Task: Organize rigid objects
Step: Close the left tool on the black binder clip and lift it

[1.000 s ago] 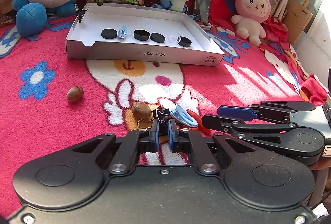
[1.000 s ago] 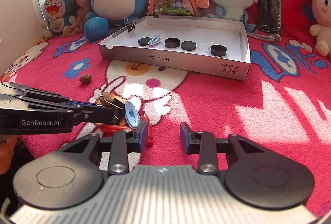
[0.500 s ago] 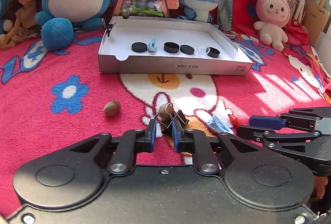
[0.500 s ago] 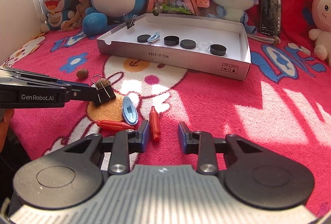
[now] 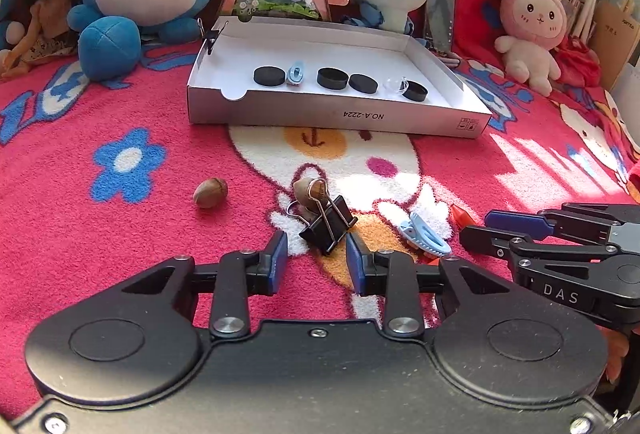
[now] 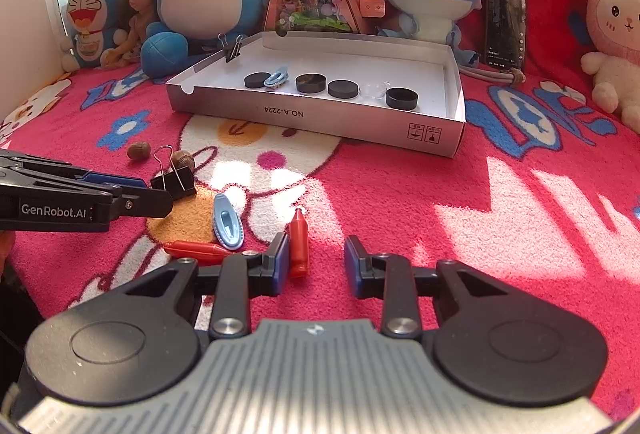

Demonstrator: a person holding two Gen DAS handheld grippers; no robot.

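L wrist view: left gripper point(image 5: 316, 250) jaws opening, pads apart w/ black binder clip point(image 5: 329, 224) just ahead between the tips, not pressed by them. Clip sits on the pink blanket point(image 5: 100, 234), body tilted, wire handles pointing up and away toward the nut point(image 5: 310, 189) right behind it. Second nut point(image 5: 210, 192) off to the left. Blue hair clip point(image 5: 425, 237) lies to the right, long axis slanting left-far to right-near. White box point(image 5: 336, 111) further back (black discs in a row inside).

R wrist view: right gripper point(image 6: 316, 260) jaws opening, nothing between them. Red crayon point(image 6: 298, 242) just beside the left pad, long axis running away from cam, tip at far end. Another red crayon point(image 6: 196, 249) lies crosswise near the blue hair clip.
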